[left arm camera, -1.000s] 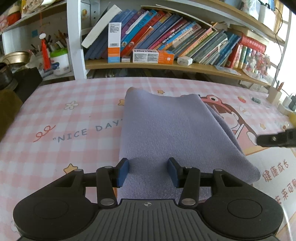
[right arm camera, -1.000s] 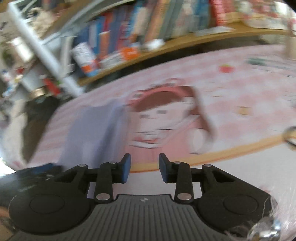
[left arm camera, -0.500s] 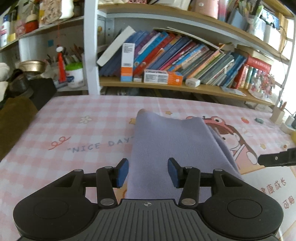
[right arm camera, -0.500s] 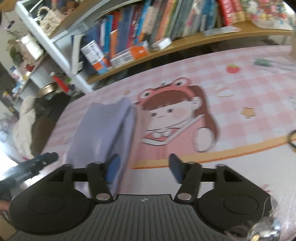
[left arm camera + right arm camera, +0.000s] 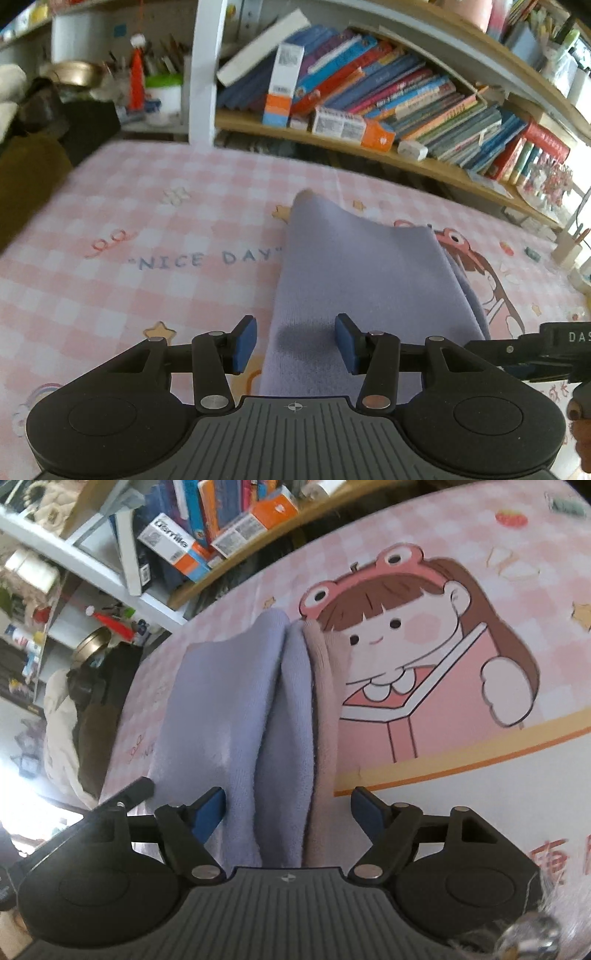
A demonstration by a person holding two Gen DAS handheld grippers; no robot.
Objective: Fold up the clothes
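Folded lilac cloth (image 5: 229,716) between opening right tool (image 5: 286,812), untouched

I see a lavender cloth (image 5: 362,280) with a beige-pink layer at one edge, on a pink-and-white checked mat (image 5: 155,221) printed with grey "NICE DAY", yellow stars and a cartoon girl (image 5: 402,635) in a pink frog hat. My grippers' pads (image 5: 210,812) are blue.

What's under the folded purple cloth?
The pink checked tablecloth shows around the cloth, which hides part of its printed girl. Anything else beneath is covered.
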